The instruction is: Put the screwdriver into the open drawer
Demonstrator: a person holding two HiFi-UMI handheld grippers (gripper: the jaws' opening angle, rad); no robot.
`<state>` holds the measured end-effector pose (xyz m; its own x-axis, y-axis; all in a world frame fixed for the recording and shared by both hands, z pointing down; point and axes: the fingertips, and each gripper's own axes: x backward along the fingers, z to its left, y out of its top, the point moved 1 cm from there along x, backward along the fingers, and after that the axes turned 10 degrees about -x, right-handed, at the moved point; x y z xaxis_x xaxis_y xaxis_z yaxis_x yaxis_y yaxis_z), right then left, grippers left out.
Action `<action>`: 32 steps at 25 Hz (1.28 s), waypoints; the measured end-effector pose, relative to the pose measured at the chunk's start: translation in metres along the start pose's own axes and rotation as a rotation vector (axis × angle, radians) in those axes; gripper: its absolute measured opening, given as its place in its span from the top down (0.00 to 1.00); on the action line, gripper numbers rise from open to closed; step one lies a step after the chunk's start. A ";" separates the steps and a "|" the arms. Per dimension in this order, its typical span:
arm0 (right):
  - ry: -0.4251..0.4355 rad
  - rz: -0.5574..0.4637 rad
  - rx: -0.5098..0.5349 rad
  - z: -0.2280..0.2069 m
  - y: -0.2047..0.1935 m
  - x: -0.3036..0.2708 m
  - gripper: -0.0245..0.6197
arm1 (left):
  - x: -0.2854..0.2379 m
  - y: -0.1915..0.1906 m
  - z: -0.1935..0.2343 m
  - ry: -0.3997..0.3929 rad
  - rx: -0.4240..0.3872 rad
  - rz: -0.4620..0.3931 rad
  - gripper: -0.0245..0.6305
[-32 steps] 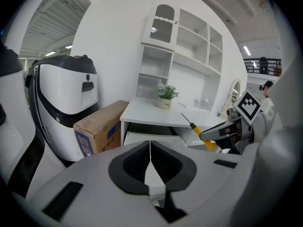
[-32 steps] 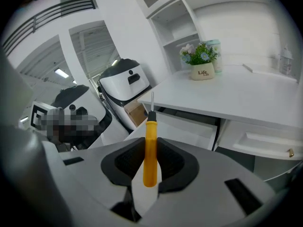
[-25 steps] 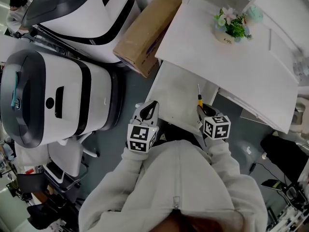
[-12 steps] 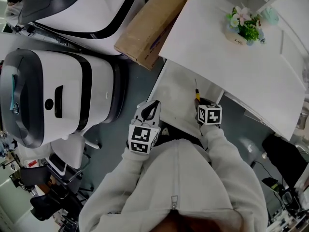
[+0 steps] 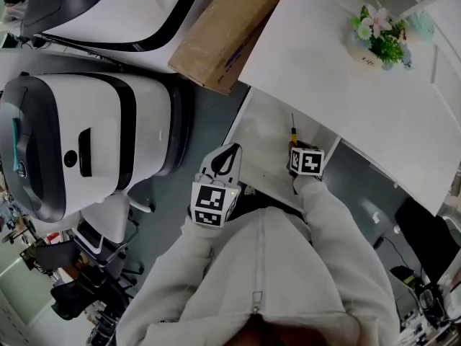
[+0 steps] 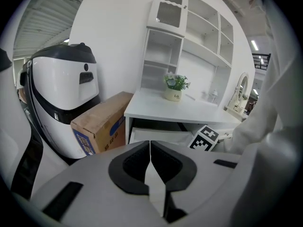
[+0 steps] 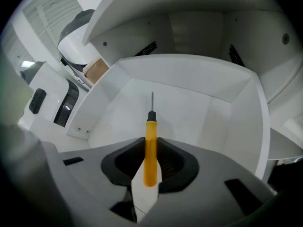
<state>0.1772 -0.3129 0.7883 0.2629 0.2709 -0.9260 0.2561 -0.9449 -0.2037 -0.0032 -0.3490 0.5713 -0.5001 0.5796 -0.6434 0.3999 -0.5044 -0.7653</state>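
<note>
My right gripper (image 7: 150, 151) is shut on a screwdriver (image 7: 150, 145) with an orange handle and a thin metal shaft; the tip points down into the open white drawer (image 7: 214, 126), above its floor. In the head view that gripper (image 5: 297, 150) hangs over the drawer (image 5: 259, 139) beneath the white desk (image 5: 360, 99), and the screwdriver (image 5: 294, 128) sticks out ahead of it. My left gripper (image 5: 225, 161) is shut and empty, beside the drawer's left front corner. In its own view, the left gripper (image 6: 150, 156) faces the desk.
A cardboard box (image 5: 227, 31) lies on the floor left of the desk. Two large white and black machines (image 5: 79, 146) stand further left. A small flower pot (image 5: 380, 40) sits on the desk top. Shelves (image 6: 189, 51) rise behind the desk.
My right gripper has sunk with the screwdriver from desk-edge height down into the drawer opening. The left gripper has shifted only slightly.
</note>
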 end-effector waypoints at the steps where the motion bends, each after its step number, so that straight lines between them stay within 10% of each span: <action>1: -0.003 0.007 -0.016 -0.001 -0.002 -0.003 0.81 | -0.001 0.000 0.001 0.001 0.002 0.003 0.93; 23: -0.039 0.034 -0.114 -0.009 -0.015 -0.019 0.81 | -0.007 -0.003 -0.007 -0.029 -0.015 0.019 0.93; 32: 0.023 -0.008 -0.180 -0.008 -0.008 -0.003 0.62 | 0.007 -0.002 -0.001 -0.002 -0.020 0.000 0.93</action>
<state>0.1819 -0.3043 0.7957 0.2811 0.2840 -0.9167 0.4199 -0.8953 -0.1486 -0.0066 -0.3432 0.5687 -0.5017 0.5787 -0.6430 0.4146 -0.4915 -0.7658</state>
